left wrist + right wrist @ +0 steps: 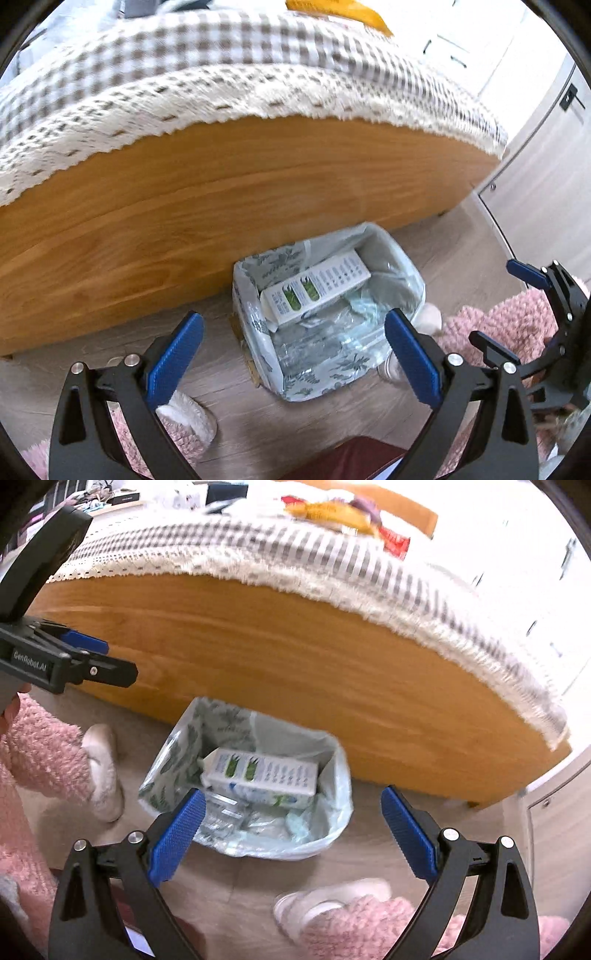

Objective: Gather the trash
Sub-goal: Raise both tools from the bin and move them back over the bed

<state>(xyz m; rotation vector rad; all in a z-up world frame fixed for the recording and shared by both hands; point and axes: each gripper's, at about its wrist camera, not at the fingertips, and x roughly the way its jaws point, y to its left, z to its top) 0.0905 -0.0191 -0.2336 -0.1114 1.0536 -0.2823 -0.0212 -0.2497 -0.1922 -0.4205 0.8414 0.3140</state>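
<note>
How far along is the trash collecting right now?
Done: a white carton and clear plastic wrappers already lie in the lined bin on the floor beside the wooden table. In hand: nothing; the left gripper and right gripper both hover open and empty above the bin. Left: colourful packets on the checked tablecloth may be next, though they are blurred.

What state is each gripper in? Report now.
Left gripper: open, holding nothing, above the leaf-patterned lined trash bin.
Right gripper: open, holding nothing, above the same bin.
</note>
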